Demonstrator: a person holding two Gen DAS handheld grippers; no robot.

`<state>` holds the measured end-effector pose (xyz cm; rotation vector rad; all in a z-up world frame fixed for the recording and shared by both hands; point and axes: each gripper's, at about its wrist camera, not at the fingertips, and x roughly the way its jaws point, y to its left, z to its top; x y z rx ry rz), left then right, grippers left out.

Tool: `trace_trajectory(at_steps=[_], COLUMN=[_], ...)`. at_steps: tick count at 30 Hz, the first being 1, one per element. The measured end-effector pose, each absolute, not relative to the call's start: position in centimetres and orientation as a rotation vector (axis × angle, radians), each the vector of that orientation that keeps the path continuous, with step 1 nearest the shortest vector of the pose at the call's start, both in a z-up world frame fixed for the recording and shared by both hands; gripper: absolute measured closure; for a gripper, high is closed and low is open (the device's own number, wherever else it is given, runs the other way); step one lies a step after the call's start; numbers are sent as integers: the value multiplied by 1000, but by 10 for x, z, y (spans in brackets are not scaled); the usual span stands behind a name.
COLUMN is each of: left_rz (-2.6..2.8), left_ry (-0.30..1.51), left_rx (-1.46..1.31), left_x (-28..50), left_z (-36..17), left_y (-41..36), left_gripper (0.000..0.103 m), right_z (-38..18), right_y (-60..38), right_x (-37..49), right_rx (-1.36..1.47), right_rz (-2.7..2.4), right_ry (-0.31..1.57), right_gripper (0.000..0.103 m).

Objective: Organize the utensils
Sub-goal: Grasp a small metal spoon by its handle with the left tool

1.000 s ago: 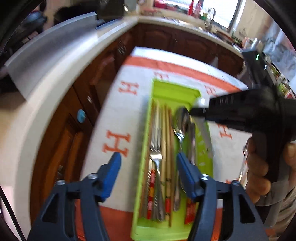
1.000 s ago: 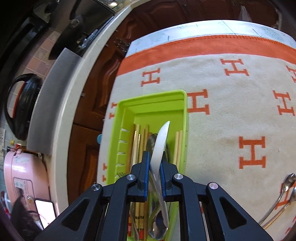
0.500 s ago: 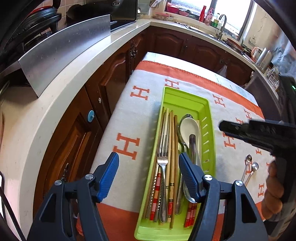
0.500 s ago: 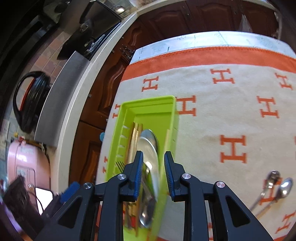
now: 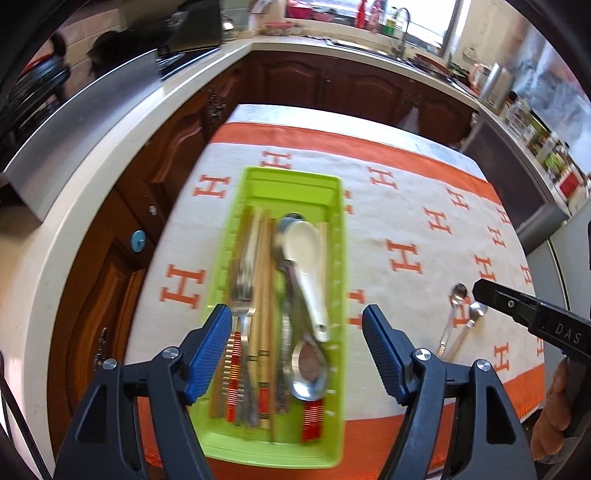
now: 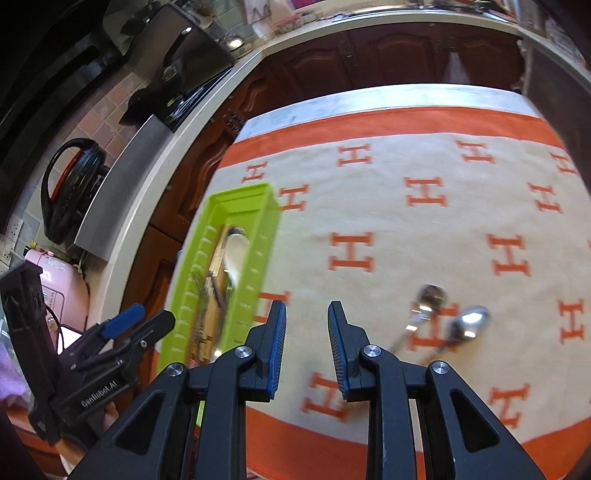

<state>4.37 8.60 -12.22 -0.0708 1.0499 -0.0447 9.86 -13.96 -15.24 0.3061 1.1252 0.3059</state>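
**Both grippers empty over the cloth**

The left gripper [image 5: 297, 350] hangs above the near end of the green tray [image 5: 334, 448], jaws spread wide with nothing between them. The right gripper [image 6: 306, 350] hovers over bare cloth [image 6: 424, 229] just right of the tray, jaws parted a little and holding nothing. In the tray lie forks [image 5: 242, 295], chopsticks [image 5: 264, 295], metal spoons and, on top, a white spoon [image 5: 306, 258]. Two small spoons [image 6: 447, 319] lie side by side on the cloth, well right of the tray.

Dark wood cabinets [image 5: 332, 85], white countertop [image 5: 110, 155], bright window [image 5: 424, 18].
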Motion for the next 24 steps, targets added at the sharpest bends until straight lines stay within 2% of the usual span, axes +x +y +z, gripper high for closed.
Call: trace_trajectory(at_steps=[12,24], left_rz=[-129,-297], left_ry=[1095,1243], left_rx=[70,264], left_x=[53,81], left_z=[-134,-192], left_y=[-5,-91], left_gripper=[31,31], right_z=[-158,-206], right_y=[-254,-282], right_x=[72,80], right_rx=[350,461], right_rz=[181,208], right_ry=[1089,1180], right_gripper=[79,79])
